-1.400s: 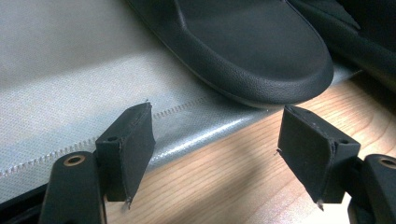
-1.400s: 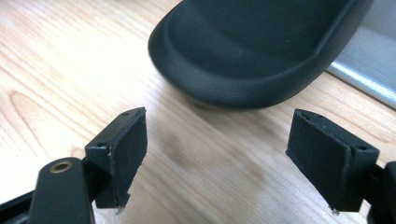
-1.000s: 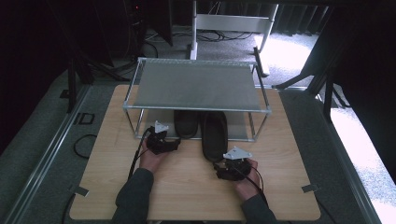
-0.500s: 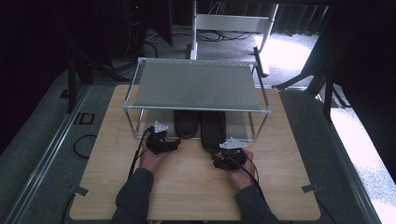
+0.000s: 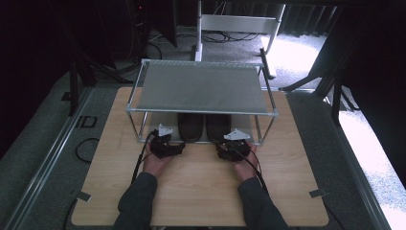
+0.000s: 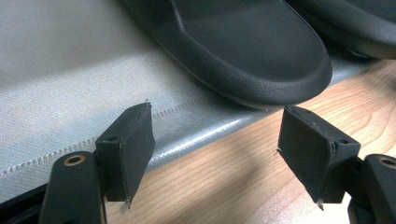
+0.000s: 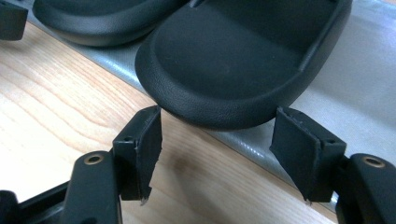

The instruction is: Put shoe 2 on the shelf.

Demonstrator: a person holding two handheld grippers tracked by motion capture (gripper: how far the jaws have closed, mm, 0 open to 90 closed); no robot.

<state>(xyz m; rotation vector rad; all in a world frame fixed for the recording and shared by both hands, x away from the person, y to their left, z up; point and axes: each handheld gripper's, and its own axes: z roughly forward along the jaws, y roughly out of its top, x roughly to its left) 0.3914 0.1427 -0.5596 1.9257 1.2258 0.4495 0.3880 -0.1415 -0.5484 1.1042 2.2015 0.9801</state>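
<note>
Two black slippers sit side by side on the lower shelf of a metal rack [image 5: 203, 88], and from the high view I see the left slipper [image 5: 190, 126] and the right slipper [image 5: 218, 126] with their near ends poking out past the shelf's front edge toward me. My left gripper [image 5: 167, 146] rests on the wooden table [image 5: 201, 187] just in front of the rack, a little to the left of the left slipper; my right gripper [image 5: 233, 148] sits just in front of the right slipper. I cannot judge the jaw gaps from up here.

From the left gripper view, the jaws stand wide apart with nothing between them, over the seam where the grey shelf liner [image 6: 70, 84] meets the table. The left slipper's [image 6: 243, 51] rounded end lies just ahead and toward the right-hand jaw, not touched.

From the right gripper view, the jaws are again spread wide and empty, and the right slipper's [image 7: 233, 60] rounded end sits between and just beyond the tips, overhanging the liner's edge. I judge these slippers light, moulded foam or rubber, slightly springy, with a pebbled skin that should grip well. I'd pinch the thick rim at the near end, squeezing the sole's edge rather than the flat top.
</note>
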